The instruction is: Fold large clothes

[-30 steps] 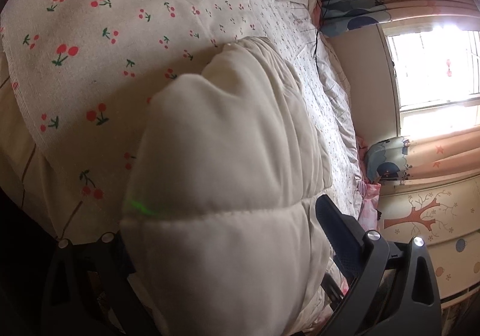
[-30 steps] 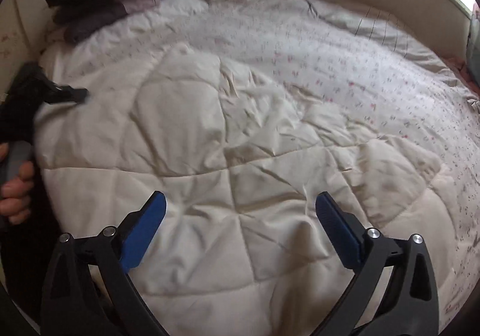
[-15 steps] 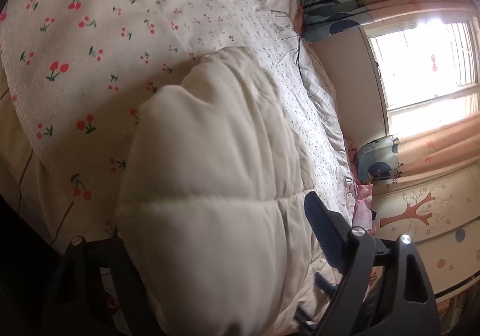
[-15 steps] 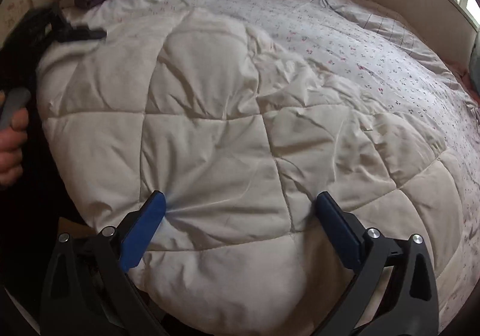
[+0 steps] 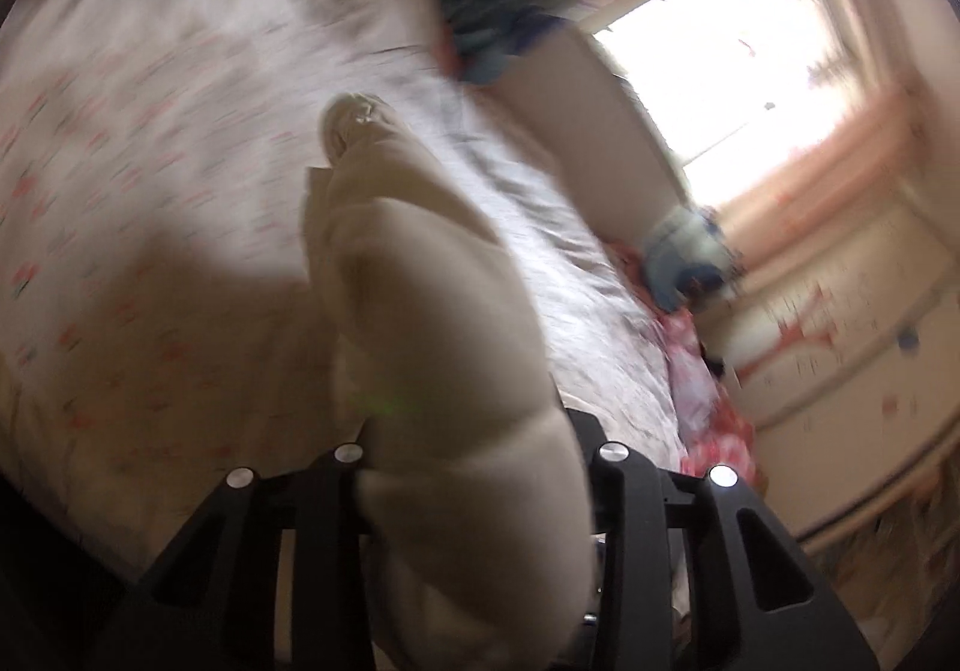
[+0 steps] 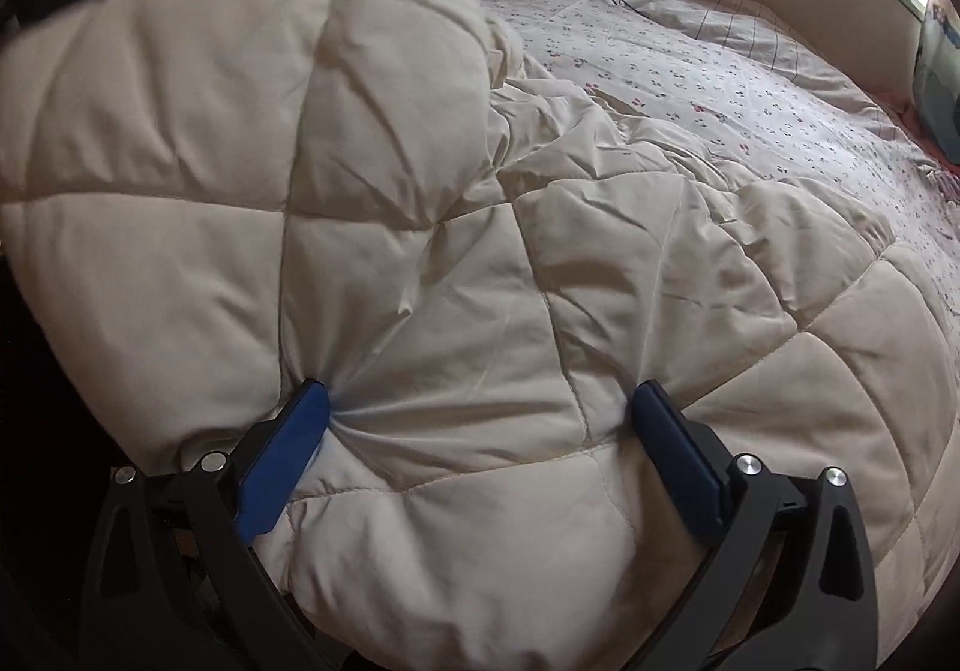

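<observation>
Up off the bed (image 6: 750, 89) comes one edge of the quilt (image 6: 420, 227), lifted since before. The left gripper (image 5: 474, 467) is closing, squeezing a fat fold. The right gripper (image 6: 480, 419) is wide open, both tips pushing into the quilt.

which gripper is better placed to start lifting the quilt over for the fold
Left. The left gripper has its jaws closing with a bunched edge of the cream quilt between them; the right gripper stands wide, fingertips only pressing into the flat surface.

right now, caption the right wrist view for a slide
Right tool open, its blue fingers pressed into the cream quilt on the cherry-print bed.
</observation>
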{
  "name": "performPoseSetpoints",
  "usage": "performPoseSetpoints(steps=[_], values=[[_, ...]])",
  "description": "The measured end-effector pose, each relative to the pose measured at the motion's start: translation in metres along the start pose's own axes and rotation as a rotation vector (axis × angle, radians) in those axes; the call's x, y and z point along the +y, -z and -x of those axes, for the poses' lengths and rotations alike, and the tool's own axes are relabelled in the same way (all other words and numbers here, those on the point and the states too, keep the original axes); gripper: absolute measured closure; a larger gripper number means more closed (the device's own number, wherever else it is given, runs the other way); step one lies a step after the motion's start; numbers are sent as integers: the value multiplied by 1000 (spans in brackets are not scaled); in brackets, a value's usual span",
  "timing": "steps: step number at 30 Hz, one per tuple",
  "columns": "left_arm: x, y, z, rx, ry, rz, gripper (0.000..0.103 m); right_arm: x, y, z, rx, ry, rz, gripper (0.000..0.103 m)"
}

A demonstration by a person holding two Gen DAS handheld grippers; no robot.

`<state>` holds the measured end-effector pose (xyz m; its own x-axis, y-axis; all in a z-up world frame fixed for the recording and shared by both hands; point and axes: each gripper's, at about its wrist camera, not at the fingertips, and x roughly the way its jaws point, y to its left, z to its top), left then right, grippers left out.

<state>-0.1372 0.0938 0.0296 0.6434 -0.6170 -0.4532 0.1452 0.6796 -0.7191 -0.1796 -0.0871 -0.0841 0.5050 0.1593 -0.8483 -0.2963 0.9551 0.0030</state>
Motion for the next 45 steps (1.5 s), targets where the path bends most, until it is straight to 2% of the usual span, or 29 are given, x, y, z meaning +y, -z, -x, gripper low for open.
performPoseSetpoints(steps=[3, 6, 9, 12, 13, 14, 16, 19, 21, 24, 27, 29, 31, 33, 35, 37, 38, 39, 41, 42, 43, 45], values=[[-61, 8, -17, 17, 33, -181, 66, -18, -1, 9, 1, -91, -59, 6], [-110, 21, -46, 59, 73, -314, 67, -59, 8, 45, -43, -252, -194, 7], [-135, 39, -83, 129, 119, -358, 66, -123, 40, 93, -146, -359, -371, 7], [-156, 68, -124, 209, 163, -389, 67, -204, 85, 128, -250, -482, -622, 7], [-165, 81, -139, 243, 172, -411, 67, -229, 97, 139, -277, -478, -690, 7], [-174, 95, -153, 273, 176, -442, 67, -248, 104, 150, -291, -423, -730, 7], [-187, 122, -178, 332, 159, -522, 67, -268, 104, 168, -324, -389, -737, 7], [-202, 160, -201, 359, 113, -663, 65, -275, 74, 178, -321, -341, -678, 7], [-206, 172, -201, 346, 95, -710, 59, -266, 47, 170, -281, -333, -628, 7], [-207, 176, -197, 362, 94, -732, 50, -243, 8, 149, -180, -289, -495, 7], [-213, 177, -186, 395, 100, -774, 46, -214, -21, 107, -2, -150, -320, 7], [-210, 176, -170, 439, 121, -790, 43, -197, -19, 78, 100, 42, -173, 7], [-206, 168, -151, 495, 168, -780, 42, -198, -4, 68, 123, 79, -168, 7], [-195, 153, -127, 510, 209, -741, 40, -206, 10, 62, 142, 114, -180, 7], [-178, 128, -108, 482, 204, -676, 30, -218, 28, 56, 174, 94, -223, 7], [-165, 104, -105, 405, 144, -652, 27, -224, 33, 58, 174, 81, -254, 7], [-153, 88, -113, 368, 78, -621, 27, -222, 29, 67, 149, 95, -258, 7], [-144, 80, -118, 361, 55, -592, 27, -217, 30, 78, 119, 114, -255, 7], [-123, 75, -151, 417, 46, -548, 27, -207, 17, 107, 12, 163, -250, 7], [-119, 80, -160, 428, 36, -557, 27, -203, 9, 122, -48, 162, -259, 7], [-120, 88, -167, 430, 28, -585, 27, -198, 0, 136, -101, 130, -264, 7], [-133, 102, -179, 442, 32, -655, 27, -193, -24, 138, -123, 47, -254, 7]])
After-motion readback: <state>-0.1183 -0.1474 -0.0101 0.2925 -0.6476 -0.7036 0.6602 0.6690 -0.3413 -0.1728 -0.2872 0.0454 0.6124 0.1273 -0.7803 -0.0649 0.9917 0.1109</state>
